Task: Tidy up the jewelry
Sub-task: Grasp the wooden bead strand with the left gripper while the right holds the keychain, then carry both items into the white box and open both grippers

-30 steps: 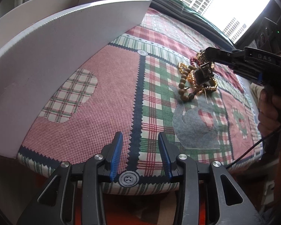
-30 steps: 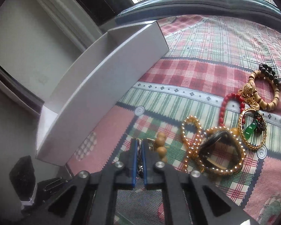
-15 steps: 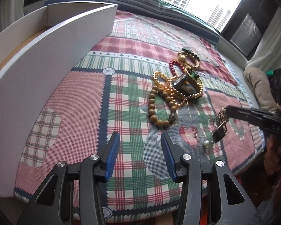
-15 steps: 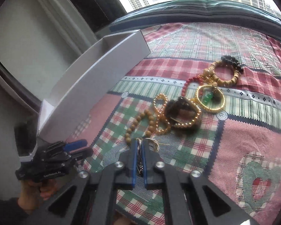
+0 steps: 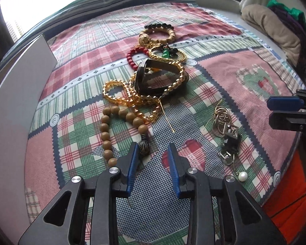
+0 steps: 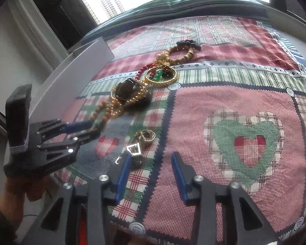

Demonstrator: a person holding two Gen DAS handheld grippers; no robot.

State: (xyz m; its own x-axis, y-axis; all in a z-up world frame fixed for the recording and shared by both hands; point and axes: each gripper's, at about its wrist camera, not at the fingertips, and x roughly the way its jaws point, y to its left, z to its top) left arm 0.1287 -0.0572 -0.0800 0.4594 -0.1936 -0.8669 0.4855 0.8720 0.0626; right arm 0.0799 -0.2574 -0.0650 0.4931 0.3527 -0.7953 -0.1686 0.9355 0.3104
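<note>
While the left gripper (image 5: 152,164) hangs over the near edge of the bed (image 5: 224,77), its fingers are closing with nothing between them; the dark end bead of the wooden strand (image 5: 106,134) lies just ahead of the left finger (image 5: 132,163), and the strand's long axis runs away toward the pile (image 5: 153,75) at mid-bed. The keyring (image 5: 227,134) lies off to its right, nearer the right gripper (image 5: 283,112).

In the right view, the right gripper (image 6: 151,173) has its fingers opening, empty; the keyring (image 6: 139,145) rests on the bed just past the left finger (image 6: 123,171), pointing away toward the pile (image 6: 132,96). The box (image 6: 71,85) stands along the left edge.
</note>
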